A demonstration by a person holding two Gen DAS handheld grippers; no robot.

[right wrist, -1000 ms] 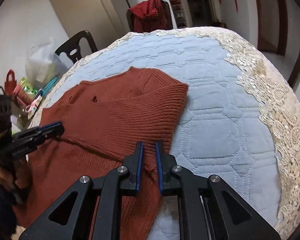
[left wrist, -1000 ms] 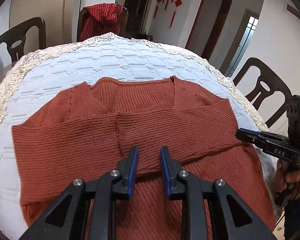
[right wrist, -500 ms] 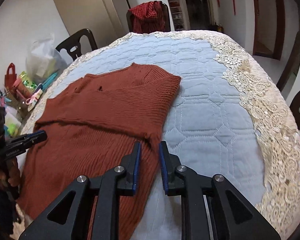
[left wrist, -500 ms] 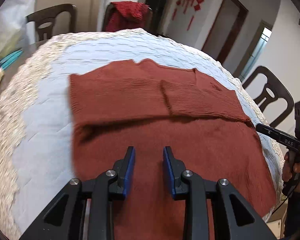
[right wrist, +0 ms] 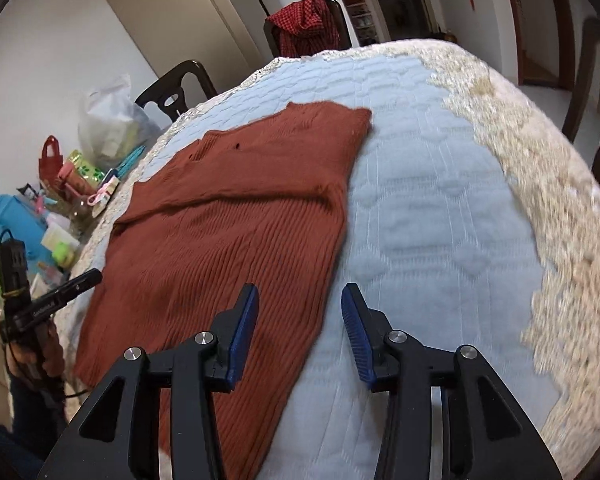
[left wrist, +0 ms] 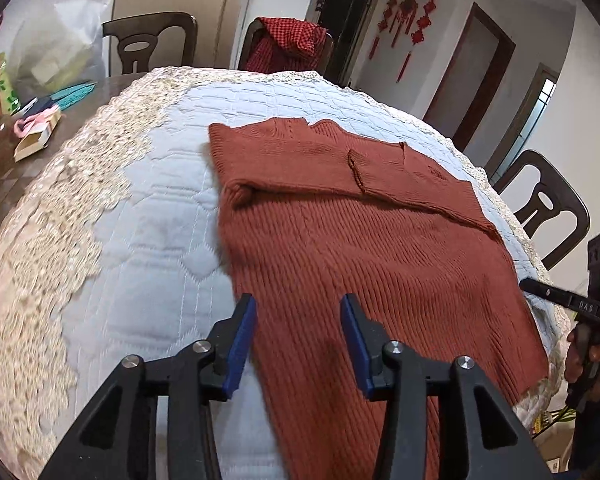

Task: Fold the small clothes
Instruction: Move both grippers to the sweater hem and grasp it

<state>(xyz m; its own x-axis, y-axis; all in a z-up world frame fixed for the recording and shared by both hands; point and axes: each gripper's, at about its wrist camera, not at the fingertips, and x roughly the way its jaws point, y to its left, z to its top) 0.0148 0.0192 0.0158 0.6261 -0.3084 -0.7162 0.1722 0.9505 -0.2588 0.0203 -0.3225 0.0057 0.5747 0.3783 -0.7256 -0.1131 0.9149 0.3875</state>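
Both grippers, left (left wrist: pixel 298 332) and right (right wrist: pixel 298 322), have just been opening and have slid outward to the sweater's (left wrist: pixel 364 248) side edges. Nothing is gripped; each straddles a hem, probably to lift the next fold.

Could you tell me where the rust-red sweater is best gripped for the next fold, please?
Probably at the two near hem corners of the rust-red sweater: left gripper on its left edge, right gripper on its right edge, from the near side. Sleeves already lie folded across the chest.

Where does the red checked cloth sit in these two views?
The red checked cloth hangs over the back of a dark chair beyond the table's far edge, top centre in both wrist views, well behind the rust sweater on the quilted tablecloth.
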